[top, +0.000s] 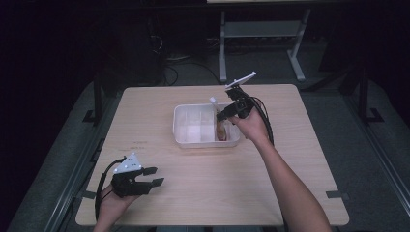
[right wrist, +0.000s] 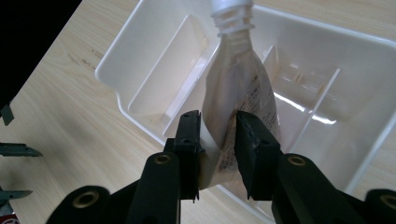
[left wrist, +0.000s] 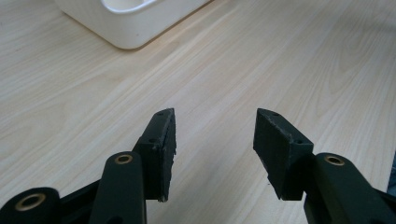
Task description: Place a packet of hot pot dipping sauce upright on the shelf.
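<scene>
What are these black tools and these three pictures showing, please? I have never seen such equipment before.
A person sits at a wooden table and holds a hand tool with two black jaws in each hand. One picture is taken from above the table; the other two come from small cameras on the tools, looking along the jaws.

The left gripper rests near the table's front edge, open, with nothing between its jaws. The right gripper is over a white divided tray in the middle of the table. Between its jaws is a soft pouch with a white screw neck, reaching into the tray. The pads touch the pouch, so it appears held.
</scene>
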